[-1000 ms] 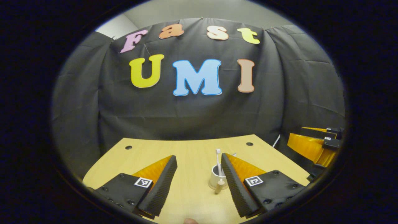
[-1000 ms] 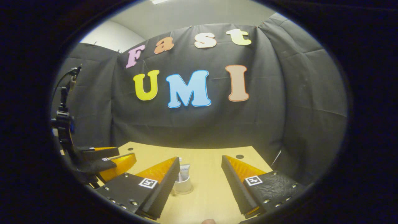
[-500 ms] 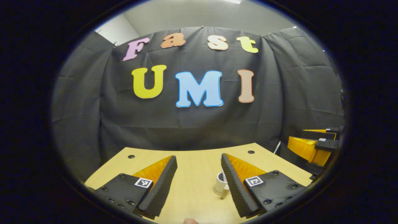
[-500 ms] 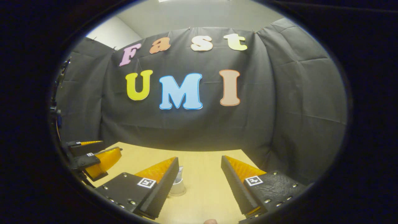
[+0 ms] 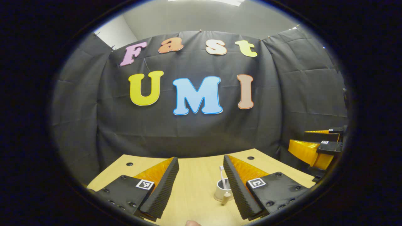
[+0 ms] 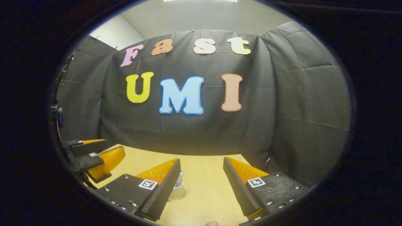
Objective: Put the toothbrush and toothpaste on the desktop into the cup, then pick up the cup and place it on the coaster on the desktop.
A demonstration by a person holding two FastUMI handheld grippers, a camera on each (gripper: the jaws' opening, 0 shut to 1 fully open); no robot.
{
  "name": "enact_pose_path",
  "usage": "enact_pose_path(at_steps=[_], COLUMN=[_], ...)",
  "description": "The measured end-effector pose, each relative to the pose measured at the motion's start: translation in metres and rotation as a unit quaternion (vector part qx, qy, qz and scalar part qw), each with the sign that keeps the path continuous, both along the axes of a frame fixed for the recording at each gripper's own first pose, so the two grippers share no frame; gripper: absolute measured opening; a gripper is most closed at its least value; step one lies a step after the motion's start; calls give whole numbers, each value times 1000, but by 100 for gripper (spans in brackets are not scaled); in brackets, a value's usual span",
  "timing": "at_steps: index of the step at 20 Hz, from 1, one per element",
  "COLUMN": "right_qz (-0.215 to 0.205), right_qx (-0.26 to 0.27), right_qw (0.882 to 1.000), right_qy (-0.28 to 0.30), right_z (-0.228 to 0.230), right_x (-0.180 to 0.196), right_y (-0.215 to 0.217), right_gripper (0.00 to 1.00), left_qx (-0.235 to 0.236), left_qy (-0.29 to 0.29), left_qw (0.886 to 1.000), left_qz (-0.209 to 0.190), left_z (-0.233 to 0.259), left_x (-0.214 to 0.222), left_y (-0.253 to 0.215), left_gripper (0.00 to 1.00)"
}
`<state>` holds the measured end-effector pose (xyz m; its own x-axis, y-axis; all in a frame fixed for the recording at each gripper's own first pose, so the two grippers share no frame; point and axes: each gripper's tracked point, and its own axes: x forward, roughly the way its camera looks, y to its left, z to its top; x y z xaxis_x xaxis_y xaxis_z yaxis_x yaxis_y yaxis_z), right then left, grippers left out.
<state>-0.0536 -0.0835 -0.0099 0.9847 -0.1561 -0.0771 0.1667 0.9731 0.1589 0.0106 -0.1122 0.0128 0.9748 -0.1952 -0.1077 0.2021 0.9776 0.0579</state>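
A white cup (image 5: 220,192) stands on the wooden desktop (image 5: 194,179), with a white toothbrush (image 5: 222,177) upright in it. In the right gripper view the cup (image 6: 178,191) sits on a round coaster (image 6: 179,197) and holds a toothpaste tube (image 6: 180,179). My left gripper (image 5: 201,185) is open above the desk; the cup is just inside its right finger (image 5: 234,182). My right gripper (image 6: 201,185) is open too, with the cup partly behind its left finger (image 6: 166,185). Nothing is between either pair of fingers. The right gripper (image 5: 317,147) appears at the far right of the left gripper view, the left gripper (image 6: 94,157) at the far left of the right gripper view.
Black cloth walls close in the desk on the back and sides. Two small round holes (image 5: 129,164) (image 5: 250,158) mark the desk's far corners. A stand with cables (image 6: 59,113) rises at the left edge of the right gripper view.
Both grippers have pulled back and tilted up from the cup, staying open. The cup looks smaller and lower in both views.
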Motion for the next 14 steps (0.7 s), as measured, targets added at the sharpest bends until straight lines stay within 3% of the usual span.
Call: enact_pose_path(at_steps=[6, 8, 14], right_qz=[17, 24, 39], right_qx=[9, 8, 16], right_qw=[1000, 1000, 999], right_qy=[-7, -6, -14], right_z=[-9, -11, -17], right_x=[3, 1, 0], right_y=[-37, -50, -84], right_gripper=[86, 92, 88], left_qx=[-2, 2, 0], left_qy=[-26, -32, -35], left_qw=[999, 998, 997], left_qz=[34, 48, 71], left_z=[6, 8, 9], left_x=[-1, -3, -3], left_y=[-28, -40, -74], left_gripper=[93, 92, 92])
